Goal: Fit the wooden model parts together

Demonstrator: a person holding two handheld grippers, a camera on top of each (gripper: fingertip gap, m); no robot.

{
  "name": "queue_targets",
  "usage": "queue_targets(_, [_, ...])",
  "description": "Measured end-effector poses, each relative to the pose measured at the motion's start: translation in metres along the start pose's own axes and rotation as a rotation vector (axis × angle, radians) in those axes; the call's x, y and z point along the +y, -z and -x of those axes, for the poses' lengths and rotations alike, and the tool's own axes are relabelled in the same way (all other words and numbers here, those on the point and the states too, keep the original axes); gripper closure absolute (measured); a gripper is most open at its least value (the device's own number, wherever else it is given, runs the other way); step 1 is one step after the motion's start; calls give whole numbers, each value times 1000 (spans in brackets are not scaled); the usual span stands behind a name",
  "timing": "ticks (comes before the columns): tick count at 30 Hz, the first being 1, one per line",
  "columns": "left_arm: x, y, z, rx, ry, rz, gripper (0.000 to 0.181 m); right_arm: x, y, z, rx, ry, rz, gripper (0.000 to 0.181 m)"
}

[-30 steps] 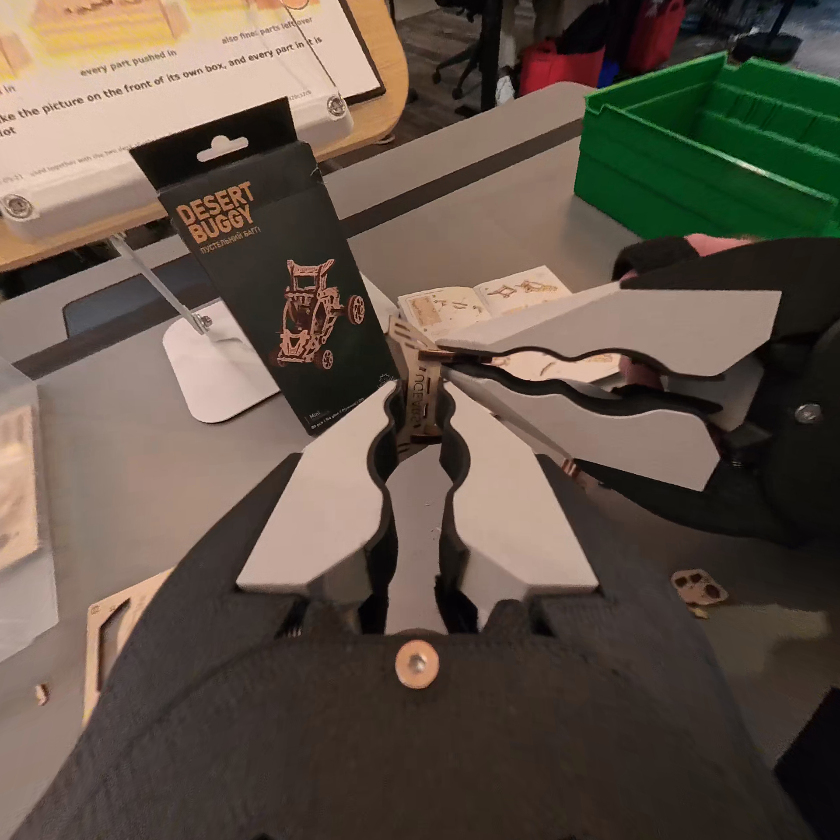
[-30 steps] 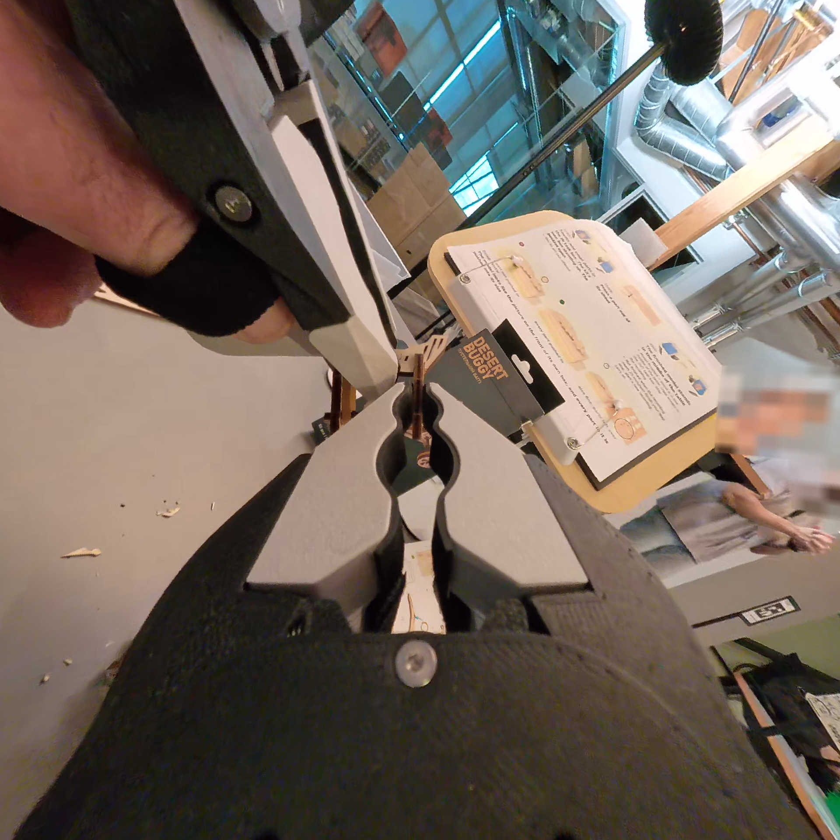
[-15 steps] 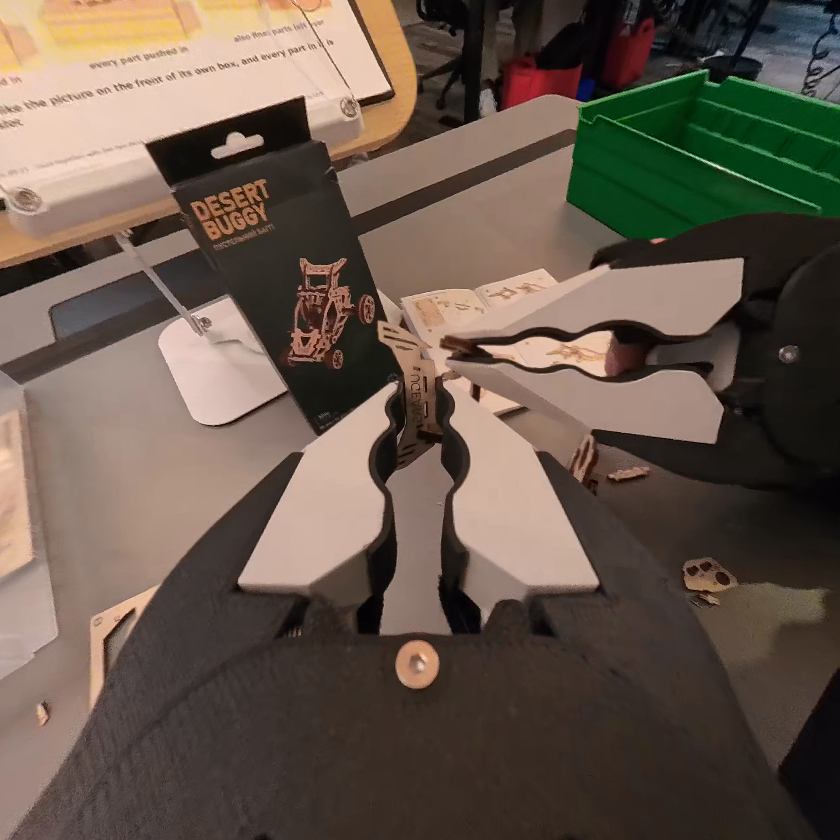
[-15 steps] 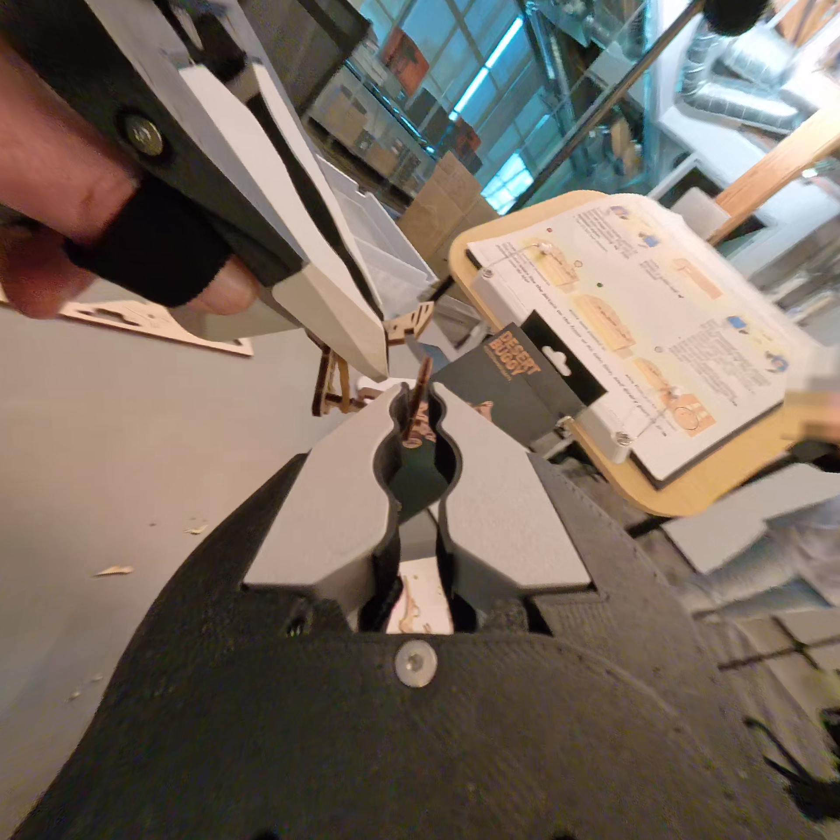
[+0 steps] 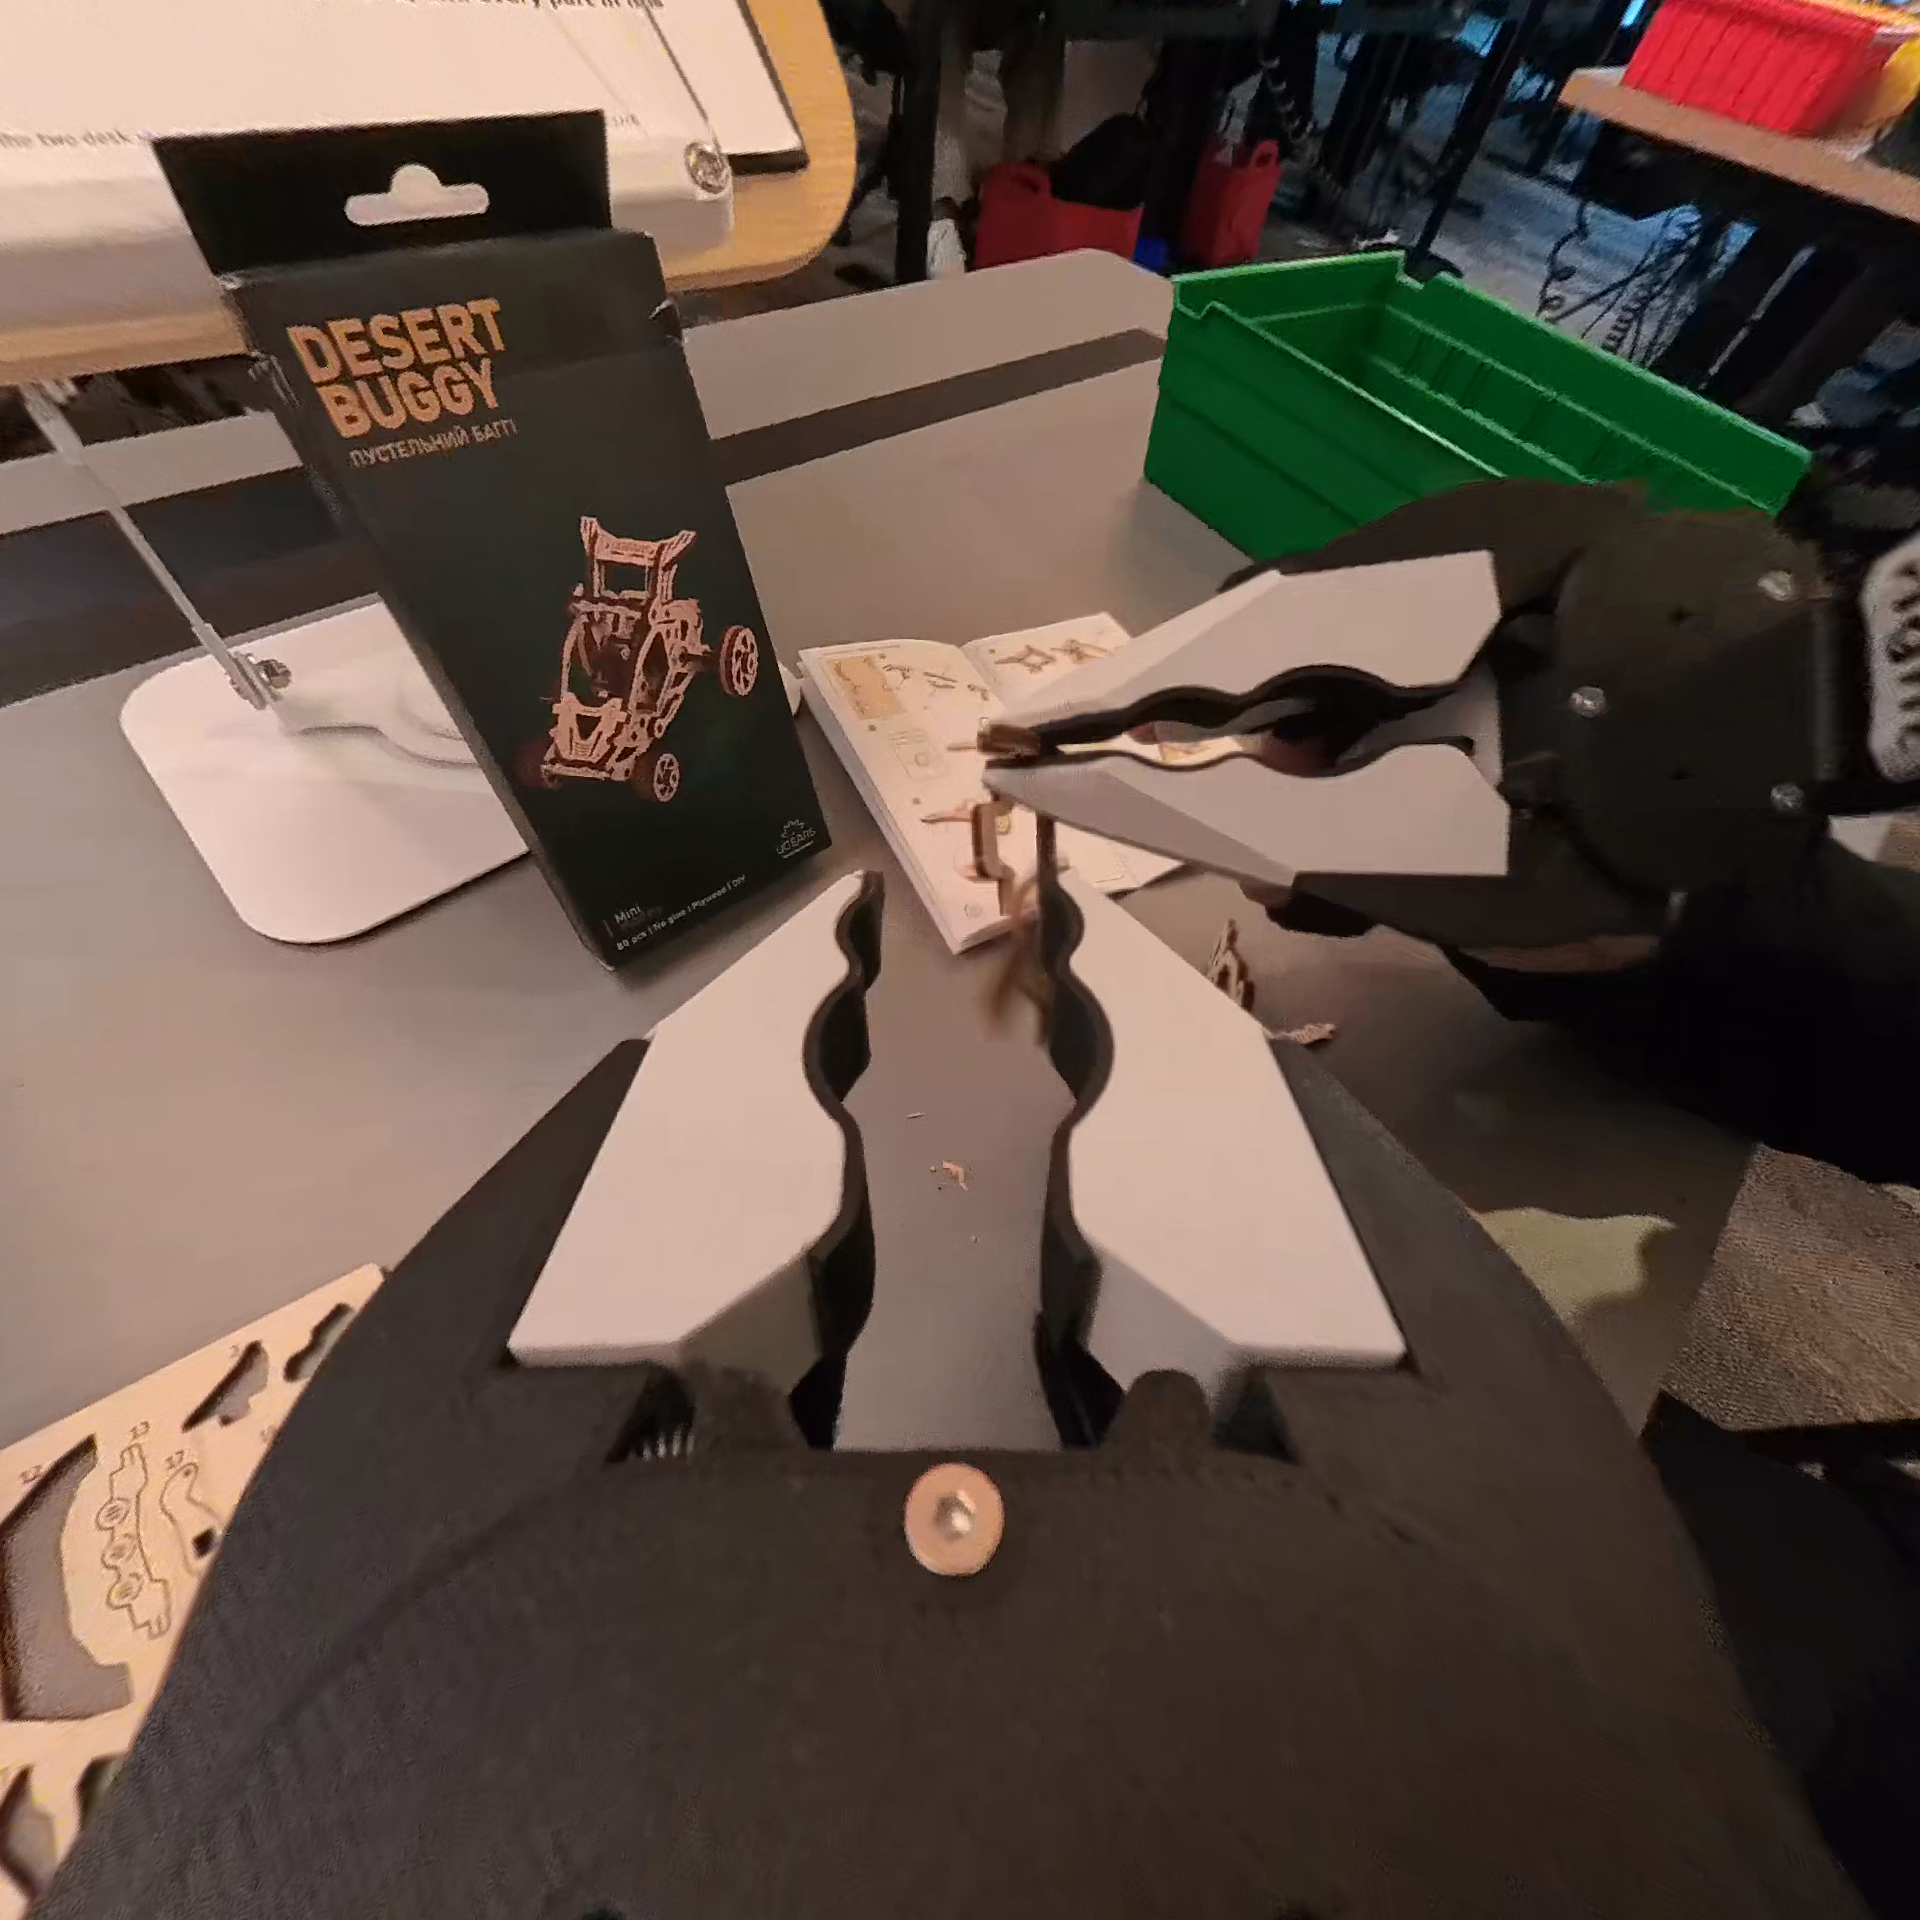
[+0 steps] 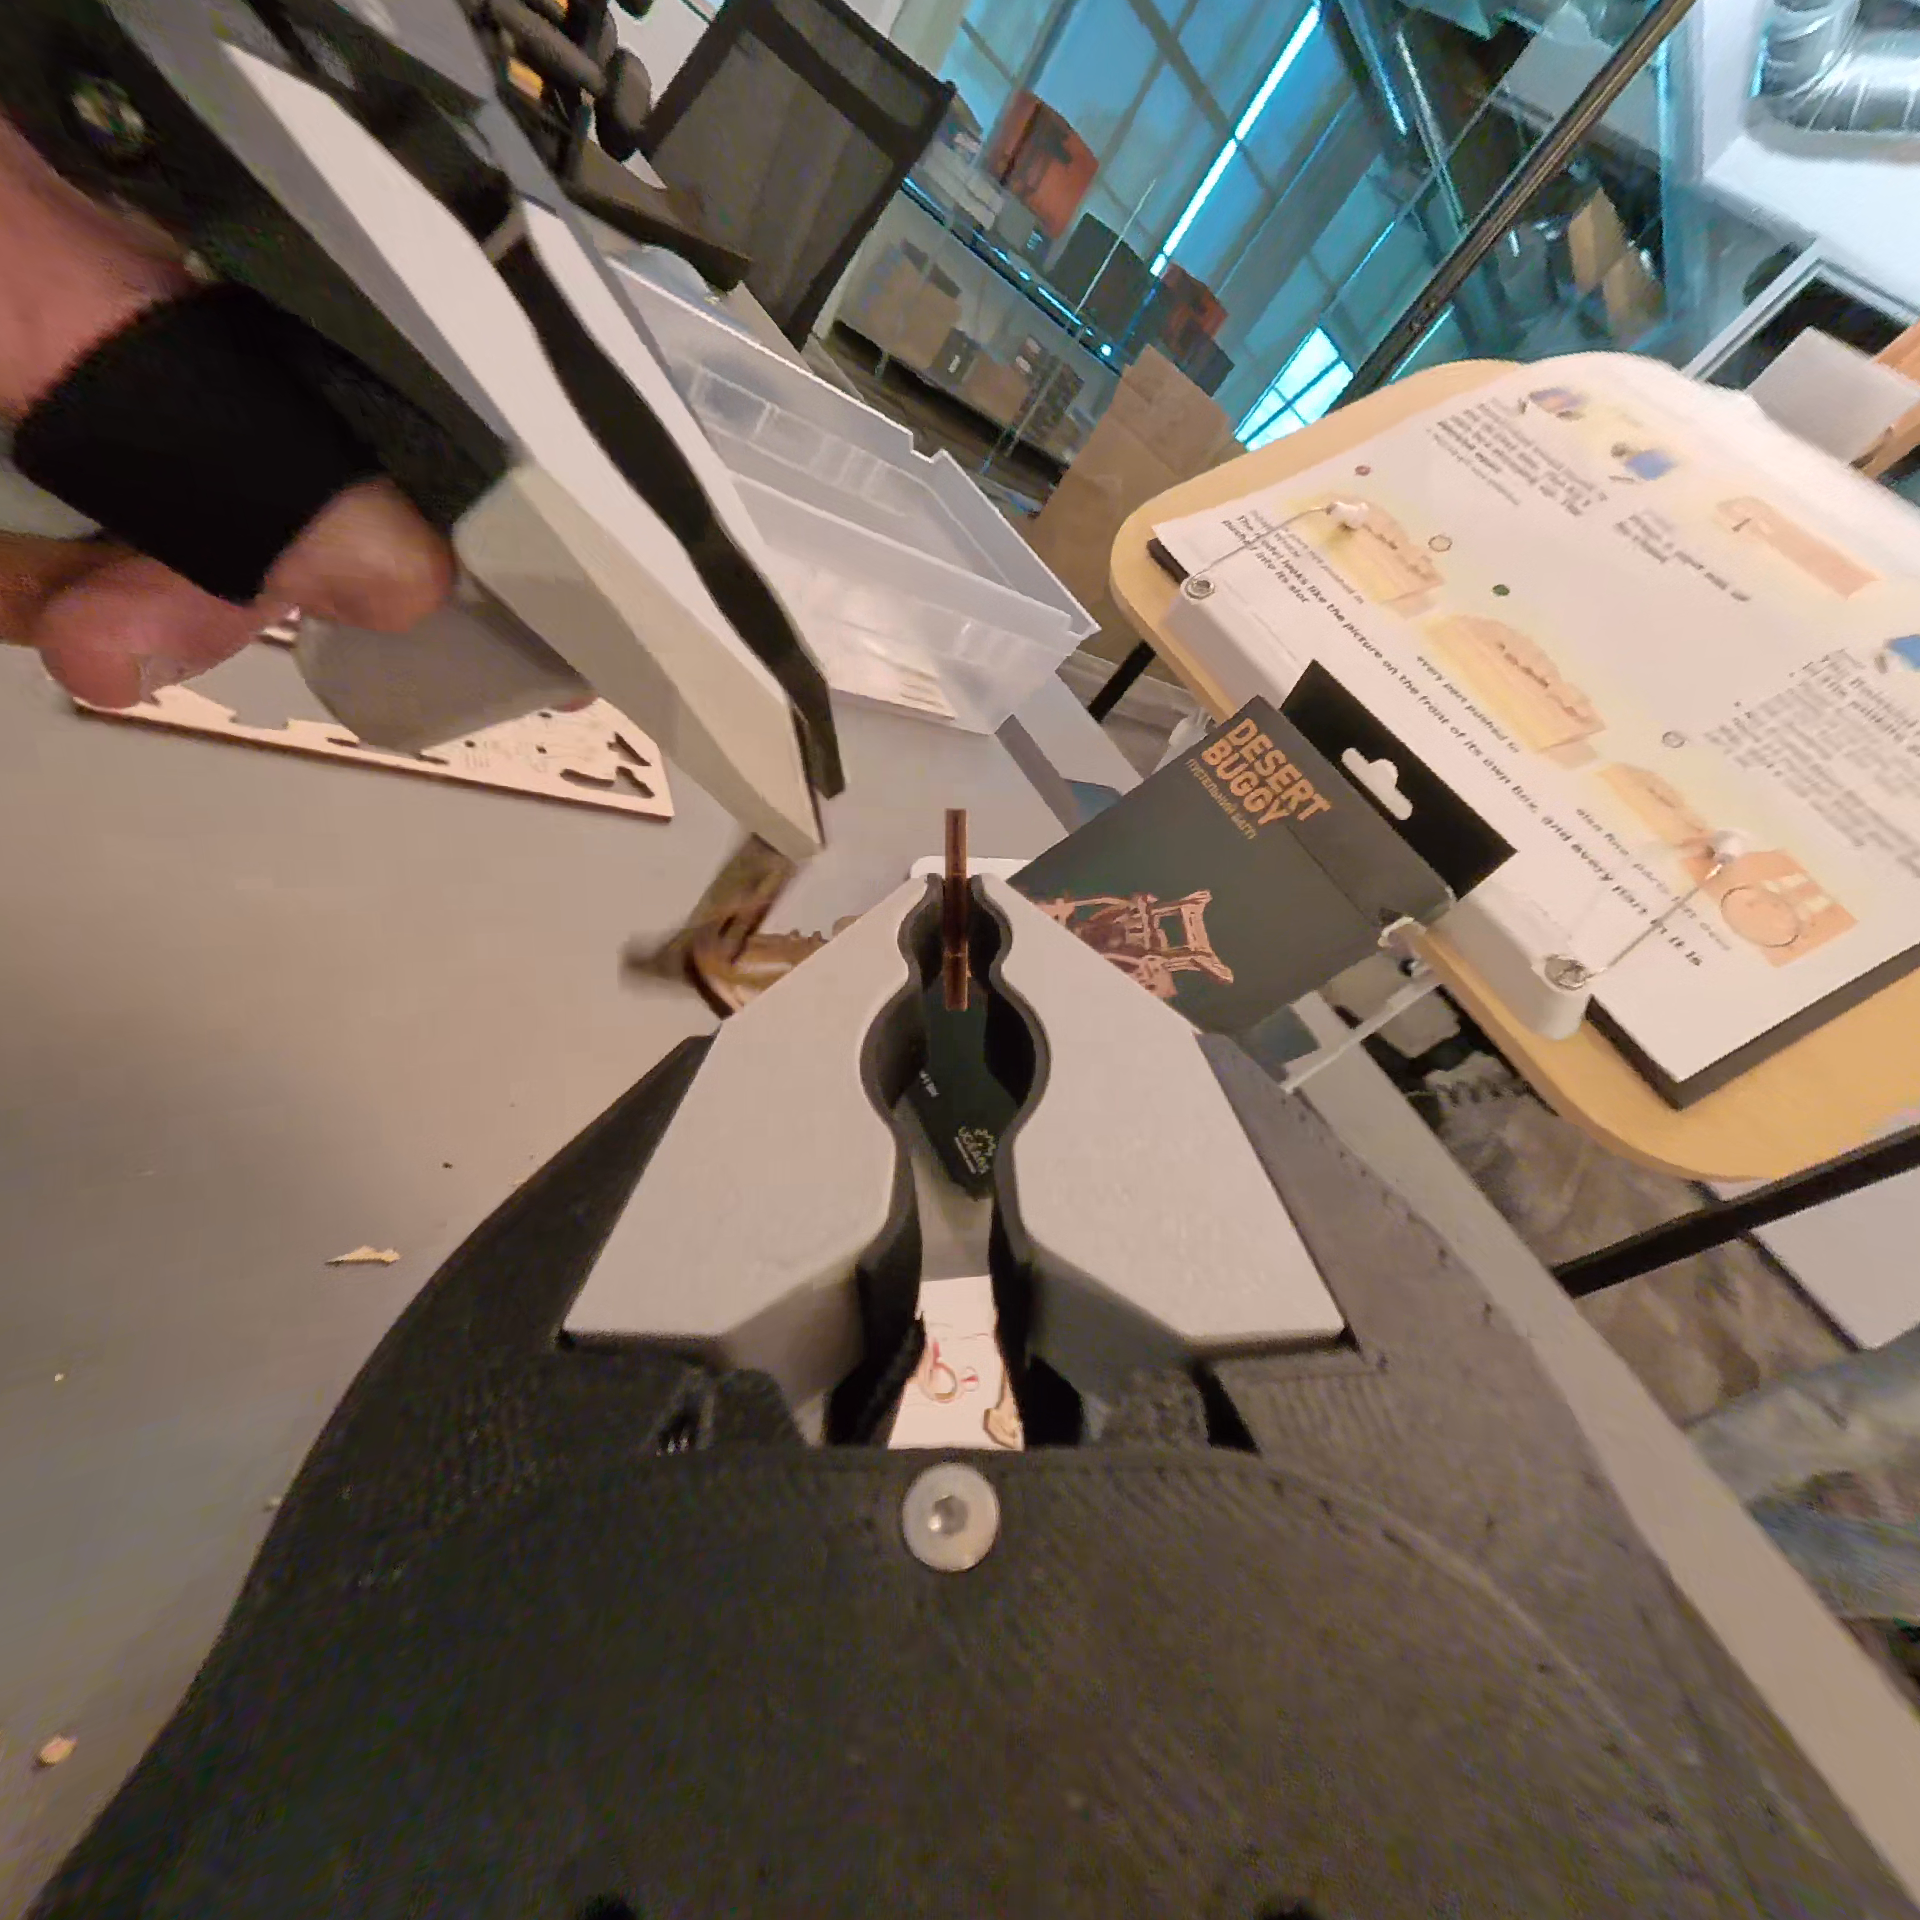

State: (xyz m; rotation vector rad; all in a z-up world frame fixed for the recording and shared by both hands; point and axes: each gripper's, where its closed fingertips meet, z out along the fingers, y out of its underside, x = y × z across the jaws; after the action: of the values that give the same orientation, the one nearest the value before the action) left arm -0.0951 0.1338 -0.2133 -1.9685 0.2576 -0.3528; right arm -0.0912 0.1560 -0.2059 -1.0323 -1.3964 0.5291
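Observation:
In the left wrist view my left gripper [image 5: 961, 894] is open. A wooden model piece [image 5: 1013, 961], motion-blurred, hangs loose against its right finger [image 5: 1164, 1143], not clamped. My right gripper [image 5: 997, 746] is to the right, shut on a small thin wooden part [image 5: 1003, 740] at its tips. In the right wrist view my right gripper [image 6: 956, 885] pinches that thin wooden strip [image 6: 956, 904] upright. The left gripper [image 6: 816, 800] sits above and left of it, and the blurred wooden piece [image 6: 727, 935] lies just below its tips, near the grey table [image 6: 312, 1039].
A black model box [image 5: 540, 623] stands ahead, before a white stand base [image 5: 291, 810]. An open booklet [image 5: 914, 727] lies beyond the grippers. A green bin [image 5: 1403, 416] is far right. A laser-cut wooden sheet [image 5: 104, 1507] lies near left. A clear tray [image 6: 831, 540] and instruction board [image 6: 1558, 675] stand behind. Both grippers' tips are close together, under 4 cm apart.
My left gripper has opened and let go of the wooden piece, which now moves loose. My right gripper has drawn away from it, still shut on its small part.

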Motion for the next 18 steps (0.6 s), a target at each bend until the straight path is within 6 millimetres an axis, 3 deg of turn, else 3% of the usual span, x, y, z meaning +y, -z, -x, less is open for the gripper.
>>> queue_targets(9, [19, 4, -12, 104, -31, 25, 153, 7, -4, 7, -101, -126, -13, 181])
queue_targets(15, [50, 1, -14, 133, -84, 134, 145, 17, 1, -6, -134, -194, -2, 181])
queue_targets(18, [53, -4, -20, 150, -98, 120, 145, 23, 5, -9, -155, -217, 5, 181])
